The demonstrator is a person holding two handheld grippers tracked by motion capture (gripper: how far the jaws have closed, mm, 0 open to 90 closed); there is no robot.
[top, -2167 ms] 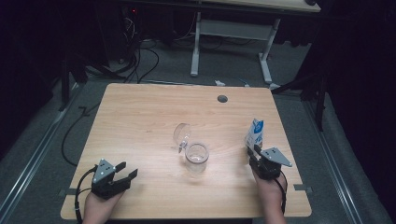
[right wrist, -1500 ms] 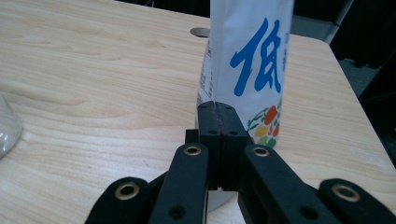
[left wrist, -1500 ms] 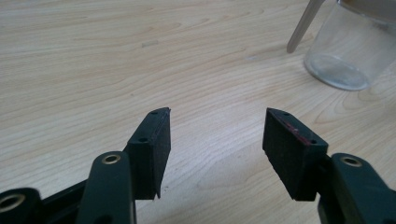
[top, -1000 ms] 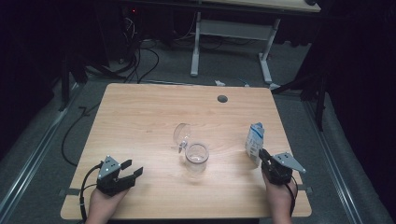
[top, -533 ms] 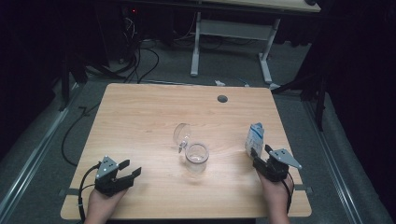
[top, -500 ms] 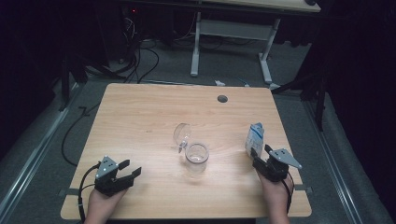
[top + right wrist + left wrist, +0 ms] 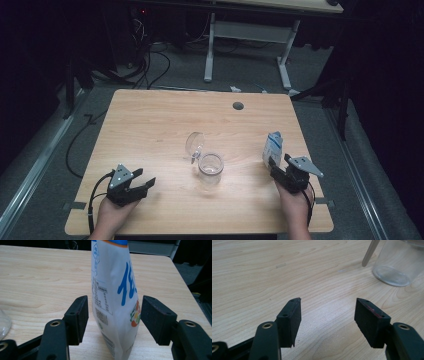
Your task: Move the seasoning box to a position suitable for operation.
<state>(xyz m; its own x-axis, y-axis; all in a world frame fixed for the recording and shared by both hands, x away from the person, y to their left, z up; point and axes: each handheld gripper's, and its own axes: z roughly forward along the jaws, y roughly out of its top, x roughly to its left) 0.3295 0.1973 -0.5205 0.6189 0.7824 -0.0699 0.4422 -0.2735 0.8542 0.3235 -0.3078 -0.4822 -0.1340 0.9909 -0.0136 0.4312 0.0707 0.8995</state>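
Milk pouch (image 7: 115,297) stands upright between the right gripper (image 7: 113,315), whose jaws just opened off it

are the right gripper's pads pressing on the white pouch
No: in the right gripper view the right gripper has just been opening, and the white pouch stands between the jaws with a gap on each side.

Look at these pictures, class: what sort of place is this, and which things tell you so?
Probably a lab or workshop: a bare wooden table stands on grey floor, loose cables lie behind it, and another desk frame stands against a dark backdrop.
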